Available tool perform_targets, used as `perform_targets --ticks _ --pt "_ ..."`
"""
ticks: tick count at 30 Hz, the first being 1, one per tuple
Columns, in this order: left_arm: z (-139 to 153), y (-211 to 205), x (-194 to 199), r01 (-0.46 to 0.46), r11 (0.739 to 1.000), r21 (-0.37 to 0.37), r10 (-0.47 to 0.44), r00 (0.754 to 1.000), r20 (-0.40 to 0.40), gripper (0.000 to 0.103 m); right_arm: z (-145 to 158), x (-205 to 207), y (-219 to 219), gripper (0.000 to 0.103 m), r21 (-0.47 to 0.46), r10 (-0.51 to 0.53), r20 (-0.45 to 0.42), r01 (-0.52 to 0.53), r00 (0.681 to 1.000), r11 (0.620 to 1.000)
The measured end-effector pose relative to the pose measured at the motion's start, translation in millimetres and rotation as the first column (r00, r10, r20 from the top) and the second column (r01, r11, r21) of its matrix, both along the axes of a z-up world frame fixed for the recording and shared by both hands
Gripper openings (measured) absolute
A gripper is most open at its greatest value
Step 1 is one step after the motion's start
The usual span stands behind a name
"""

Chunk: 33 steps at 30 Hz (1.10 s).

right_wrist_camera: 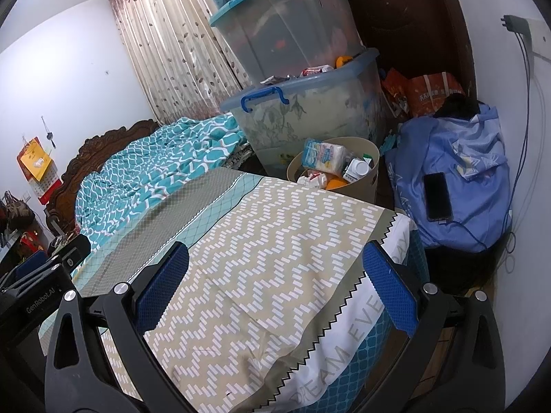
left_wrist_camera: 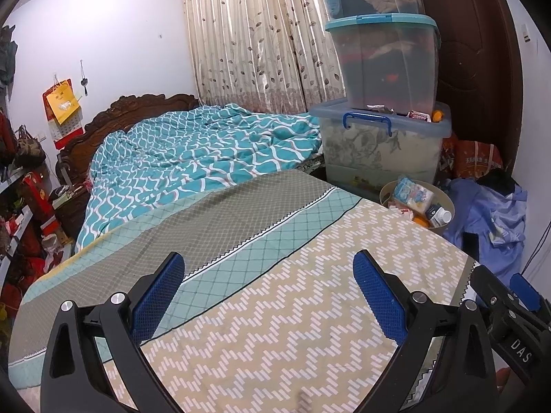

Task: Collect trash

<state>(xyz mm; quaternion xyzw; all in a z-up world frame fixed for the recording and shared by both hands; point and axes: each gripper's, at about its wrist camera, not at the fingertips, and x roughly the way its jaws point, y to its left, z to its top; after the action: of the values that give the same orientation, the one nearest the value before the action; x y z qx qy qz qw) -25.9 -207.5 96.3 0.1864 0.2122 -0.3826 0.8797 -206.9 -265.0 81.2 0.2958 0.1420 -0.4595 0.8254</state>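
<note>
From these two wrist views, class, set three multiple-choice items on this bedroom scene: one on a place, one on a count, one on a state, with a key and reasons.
1. Where does the waste bin stand?
A. On the bed
B. On the floor beside the bed, in front of the lowest storage box
C. On top of the stacked boxes

2. How many storage boxes are stacked?
A. Three
B. One
C. Five

3. How do the left gripper and right gripper stand?
A. Both open, holding nothing
B. Both shut on trash
C. One shut on a bottle

Key: B, the bin sits past the bed's edge below the lowest storage box; A, three tubs rise one on another; A, only the bedsheet shows between the spread fingers.
</note>
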Motion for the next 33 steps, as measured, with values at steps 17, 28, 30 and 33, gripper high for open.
perform_targets --ticks 17,28,30,33 --pt "-1.5 0.2 -0.8 -0.007 1.000 0.006 0.007 1.000 -0.011 0.095 -5.3 1.8 5.3 0.100 0.015 0.003 0.000 -0.003 1.000 1.000" --pt "-5.6 -0.9 -0.4 -0.002 1.000 0.014 0.003 1.000 -0.023 0.095 -4.8 2.8 5.5 0.100 0.022 0.006 0.000 -0.005 1.000 1.000" --pt "-6.2 -1.0 -0.4 -0.002 1.000 0.014 0.003 1.000 -0.024 0.095 -4.9 3.1 6.2 0.100 0.022 0.006 0.000 -0.006 1.000 1.000" --pt "-6.9 -1.0 -0.4 -0.002 1.000 0.016 0.003 1.000 -0.024 0.095 -4.9 2.8 5.1 0.100 0.023 0.006 0.000 -0.006 1.000 1.000"
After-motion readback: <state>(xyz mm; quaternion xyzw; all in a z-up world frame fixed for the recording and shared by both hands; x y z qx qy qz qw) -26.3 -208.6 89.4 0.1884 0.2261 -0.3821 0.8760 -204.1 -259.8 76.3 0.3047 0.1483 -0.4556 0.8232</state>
